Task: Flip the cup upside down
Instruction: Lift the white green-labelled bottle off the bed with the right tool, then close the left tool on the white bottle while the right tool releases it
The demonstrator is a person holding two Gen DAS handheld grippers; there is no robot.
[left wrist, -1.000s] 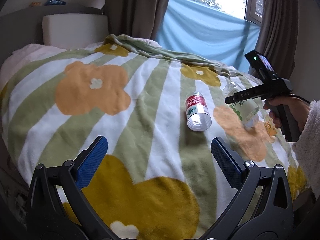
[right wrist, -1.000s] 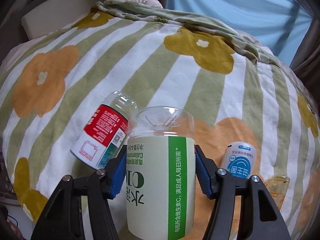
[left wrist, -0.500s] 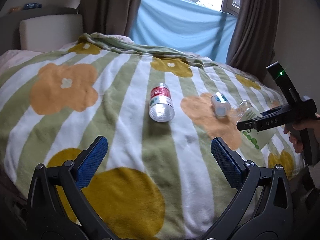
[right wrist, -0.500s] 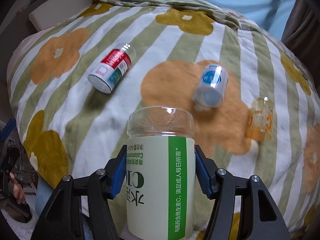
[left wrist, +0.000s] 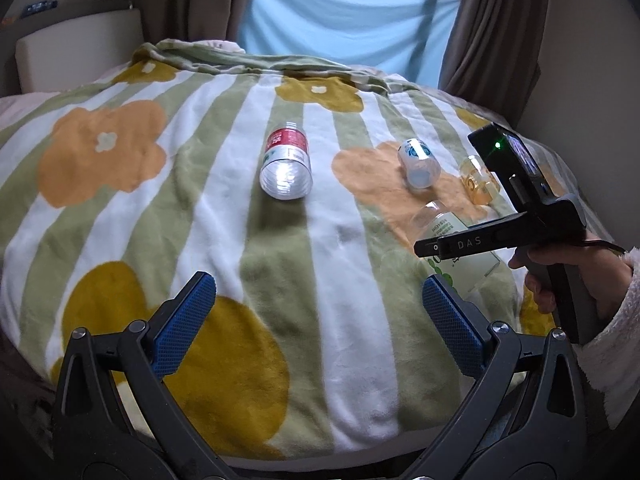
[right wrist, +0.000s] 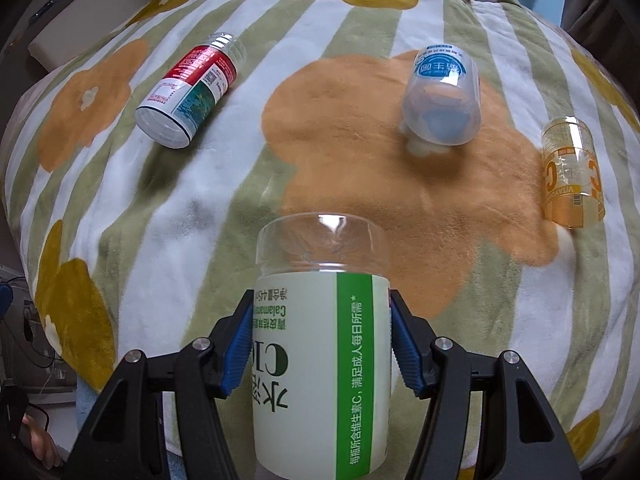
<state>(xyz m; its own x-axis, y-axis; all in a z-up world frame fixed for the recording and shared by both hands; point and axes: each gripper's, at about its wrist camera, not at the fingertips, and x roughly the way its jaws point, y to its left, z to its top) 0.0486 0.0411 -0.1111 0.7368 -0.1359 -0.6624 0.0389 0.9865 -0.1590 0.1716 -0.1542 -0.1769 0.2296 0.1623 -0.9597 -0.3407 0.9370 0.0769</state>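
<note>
Cup, clear plastic w/ white-green label point(right wrist: 322, 344): clamped mid-body by right gripper point(right wrist: 322, 350), held above striped flower blanket point(right wrist: 360, 184), closed end pointing away. Looks empty, so light; thin wall prob flexes, smooth label may slip. Grip label band, moderate squeeze. Left gripper point(left wrist: 320, 316) spread wide, empty.

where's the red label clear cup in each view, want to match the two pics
Left wrist view: the clear plastic cup with the red label lies on its side at upper centre, open end toward the camera.
Right wrist view: the same cup lies at upper left, pointing diagonally.
Shared landmark: the clear plastic cup with the blue label, on the orange flower of the striped blanket, lies right of it in both.
</note>
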